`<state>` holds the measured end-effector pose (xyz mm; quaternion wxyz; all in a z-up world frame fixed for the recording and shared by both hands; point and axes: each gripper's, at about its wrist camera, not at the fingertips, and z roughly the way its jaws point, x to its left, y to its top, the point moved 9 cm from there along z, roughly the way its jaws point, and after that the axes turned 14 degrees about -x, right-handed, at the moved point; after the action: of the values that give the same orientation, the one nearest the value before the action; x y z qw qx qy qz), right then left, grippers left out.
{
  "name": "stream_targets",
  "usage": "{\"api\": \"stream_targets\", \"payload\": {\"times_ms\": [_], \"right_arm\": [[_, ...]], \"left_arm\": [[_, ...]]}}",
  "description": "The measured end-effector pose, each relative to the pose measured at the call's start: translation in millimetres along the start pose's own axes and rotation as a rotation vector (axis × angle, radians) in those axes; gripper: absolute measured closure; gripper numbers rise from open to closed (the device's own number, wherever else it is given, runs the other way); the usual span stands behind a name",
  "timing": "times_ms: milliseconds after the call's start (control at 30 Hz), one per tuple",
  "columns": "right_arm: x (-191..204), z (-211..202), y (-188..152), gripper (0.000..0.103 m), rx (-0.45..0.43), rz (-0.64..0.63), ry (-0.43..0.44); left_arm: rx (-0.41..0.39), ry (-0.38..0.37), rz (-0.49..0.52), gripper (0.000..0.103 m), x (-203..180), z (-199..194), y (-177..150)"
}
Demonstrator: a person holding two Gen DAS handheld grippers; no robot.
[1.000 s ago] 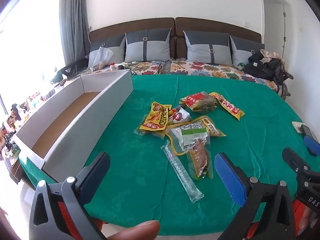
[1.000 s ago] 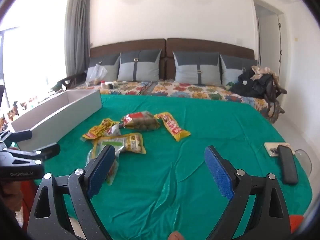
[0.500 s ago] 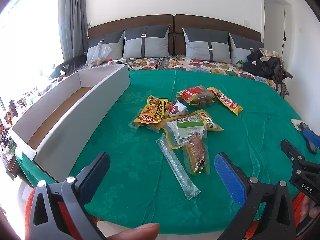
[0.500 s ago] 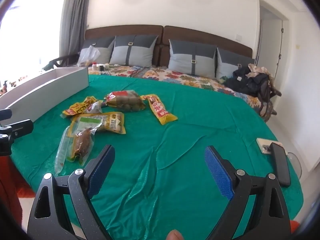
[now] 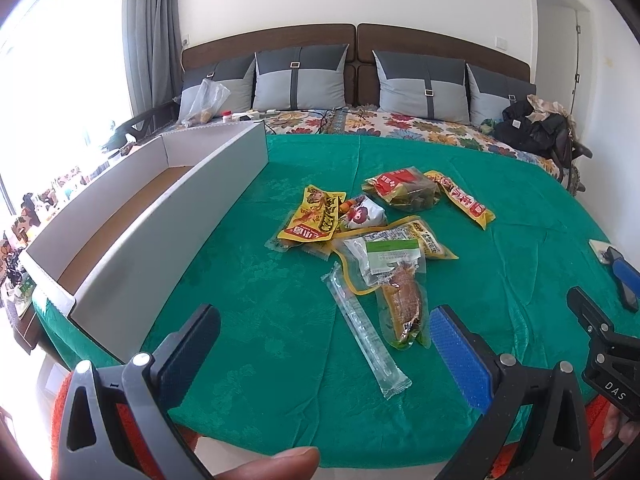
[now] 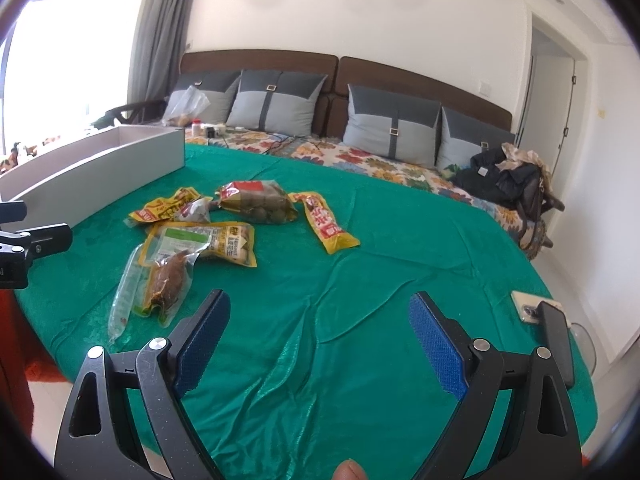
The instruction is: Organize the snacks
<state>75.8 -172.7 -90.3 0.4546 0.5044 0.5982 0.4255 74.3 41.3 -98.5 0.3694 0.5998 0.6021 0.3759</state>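
Several snack packets lie in a loose pile on the green bedspread (image 5: 260, 320). Among them are a clear tube packet (image 5: 366, 328), a vacuum pack of brown meat (image 5: 402, 300), a yellow packet (image 5: 314, 220), a bag of green balls (image 5: 406, 190) and a long yellow-red packet (image 5: 464, 200). A long white cardboard box (image 5: 160, 216) stands open at the left. My left gripper (image 5: 324, 344) is open and empty, just short of the tube packet. My right gripper (image 6: 320, 332) is open and empty over bare cloth, right of the meat pack (image 6: 168, 280).
Grey pillows (image 5: 300, 76) and a floral sheet (image 5: 400, 124) lie at the head of the bed. A black bag (image 6: 508, 180) sits at the far right. A phone (image 6: 532, 308) and a black case (image 6: 556, 340) lie at the right edge.
Both grippers have shifted a little closer to the snack pile, with the right view turning left. Both stay open. No packet has moved.
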Motion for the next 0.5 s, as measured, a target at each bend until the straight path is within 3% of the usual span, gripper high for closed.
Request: {"api": "stream_targets", "payload": {"times_ms": [500], "right_arm": [[0.7, 0.7, 0.8, 0.01, 0.001, 0.006, 0.009]], "left_arm": [[-0.003, 0.004, 0.019, 0.0, -2.4, 1.8, -1.8]]}}
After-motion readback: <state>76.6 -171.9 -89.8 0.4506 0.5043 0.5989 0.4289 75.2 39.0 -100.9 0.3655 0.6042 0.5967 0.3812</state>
